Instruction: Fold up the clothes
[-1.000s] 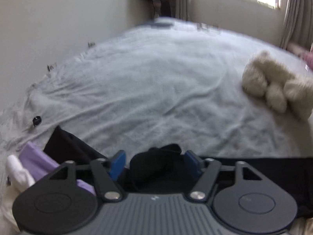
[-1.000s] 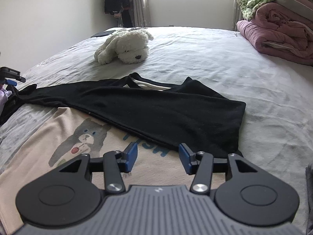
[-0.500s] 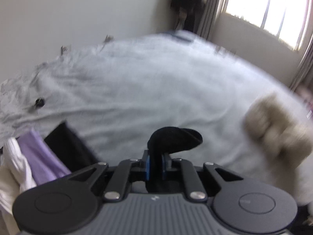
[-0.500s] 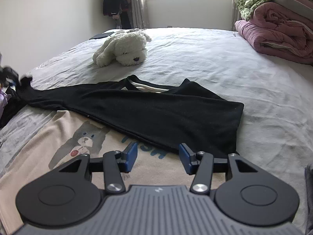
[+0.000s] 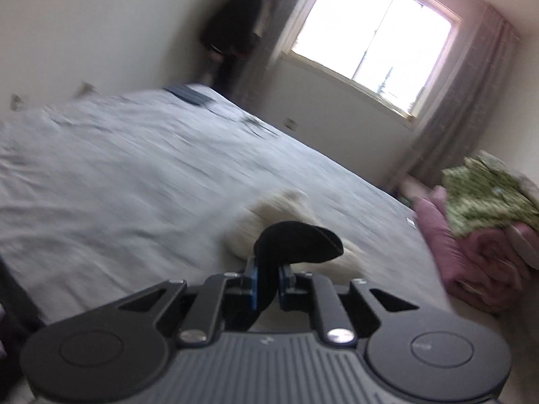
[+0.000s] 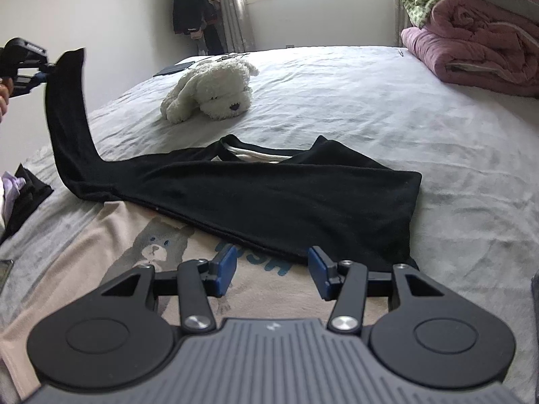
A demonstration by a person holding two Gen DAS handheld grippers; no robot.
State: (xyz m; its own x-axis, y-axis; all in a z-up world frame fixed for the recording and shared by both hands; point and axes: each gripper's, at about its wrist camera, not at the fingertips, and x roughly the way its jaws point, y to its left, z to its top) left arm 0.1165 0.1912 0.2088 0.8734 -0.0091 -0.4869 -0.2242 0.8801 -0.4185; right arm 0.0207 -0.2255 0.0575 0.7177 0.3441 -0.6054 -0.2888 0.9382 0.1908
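A black long-sleeved top (image 6: 269,198) lies across the grey bed, partly over a beige shirt with a cat print (image 6: 128,252). My left gripper (image 5: 267,286) is shut on the cuff of the black sleeve (image 5: 296,240), which sticks up past the blue pads. In the right wrist view the left gripper (image 6: 45,70) holds that sleeve (image 6: 67,118) lifted high at the far left, the cloth hanging down to the bed. My right gripper (image 6: 271,271) stands open low over the beige shirt, just short of the black top's hem, with nothing between its fingers.
A white plush dog (image 6: 212,91) lies behind the black top. Folded pink and green quilts (image 6: 478,43) are stacked at the back right. A pile of dark and lilac clothes (image 6: 20,195) sits at the left edge. Dark items (image 6: 173,67) lie near the far bed edge.
My left gripper closed on the black sleeve cuff, then rose and swung right, lifting the sleeve off the bed. The right gripper stayed where it was.
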